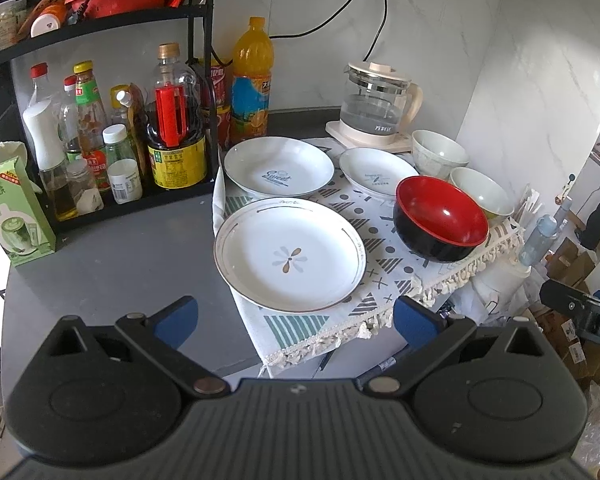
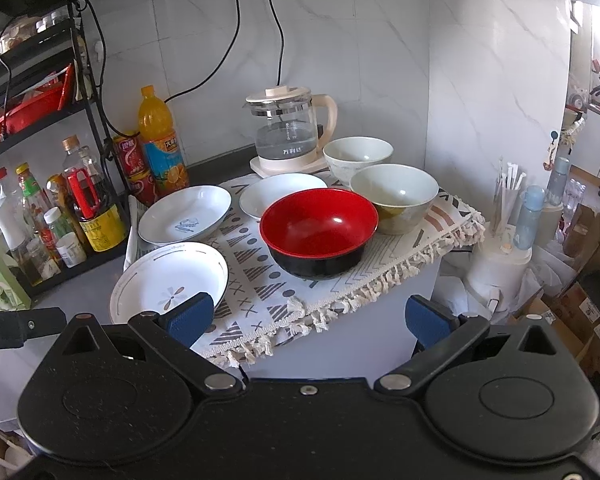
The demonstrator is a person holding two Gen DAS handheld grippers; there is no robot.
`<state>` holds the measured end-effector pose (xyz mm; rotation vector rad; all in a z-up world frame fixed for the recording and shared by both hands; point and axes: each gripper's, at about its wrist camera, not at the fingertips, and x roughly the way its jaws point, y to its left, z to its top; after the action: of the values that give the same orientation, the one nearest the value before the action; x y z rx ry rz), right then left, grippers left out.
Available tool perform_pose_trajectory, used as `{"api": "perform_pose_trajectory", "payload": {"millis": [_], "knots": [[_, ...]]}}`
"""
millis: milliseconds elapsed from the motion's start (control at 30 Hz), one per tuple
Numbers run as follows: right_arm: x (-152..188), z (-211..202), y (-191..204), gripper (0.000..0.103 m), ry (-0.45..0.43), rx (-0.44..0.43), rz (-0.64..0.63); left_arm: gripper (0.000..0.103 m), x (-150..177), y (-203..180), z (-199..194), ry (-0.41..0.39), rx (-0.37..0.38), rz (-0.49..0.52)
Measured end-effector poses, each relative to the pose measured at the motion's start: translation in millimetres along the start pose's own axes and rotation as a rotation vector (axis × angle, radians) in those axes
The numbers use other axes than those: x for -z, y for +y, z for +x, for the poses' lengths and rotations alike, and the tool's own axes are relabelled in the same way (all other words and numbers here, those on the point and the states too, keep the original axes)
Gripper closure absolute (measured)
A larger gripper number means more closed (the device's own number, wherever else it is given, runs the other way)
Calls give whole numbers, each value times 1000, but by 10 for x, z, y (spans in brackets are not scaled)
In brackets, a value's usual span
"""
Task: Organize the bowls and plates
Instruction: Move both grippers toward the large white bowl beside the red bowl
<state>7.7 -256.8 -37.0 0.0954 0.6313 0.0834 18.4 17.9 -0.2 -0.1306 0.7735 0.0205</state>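
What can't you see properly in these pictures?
- Left wrist view: the pale bowl sits partly behind the red bowl.
- Right wrist view: the flower plate is partly covered by the right gripper.
- Both views: bottle labels too small to read.

the left gripper (image 1: 296,320) is held level, its two blue-padded fingers (image 1: 178,318) spread wide apart with nothing between them. the right gripper (image 2: 308,320) is likewise level, its fingers (image 2: 190,316) wide apart and holding nothing. each gripper's black body fills the lower part of its own view. the two are side by side: the right gripper's body shows at the right edge of the left view, the left gripper's at the left edge of the right view.
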Motion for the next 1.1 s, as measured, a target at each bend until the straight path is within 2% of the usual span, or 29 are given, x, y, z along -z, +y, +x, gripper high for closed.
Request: {"api": "perform_pose_trajectory", "payload": {"millis": [533, 867, 1100], "knots": [[-127, 248, -152, 0, 12, -10, 35, 0, -139, -96, 223, 16, -6, -3], [-345, 640, -375, 0, 35, -35, 33, 1, -376, -266, 525, 18, -15, -14], [-657, 1065, -537, 0, 45, -44, 13, 1, -626, -483, 843, 26, -33, -27]]}}
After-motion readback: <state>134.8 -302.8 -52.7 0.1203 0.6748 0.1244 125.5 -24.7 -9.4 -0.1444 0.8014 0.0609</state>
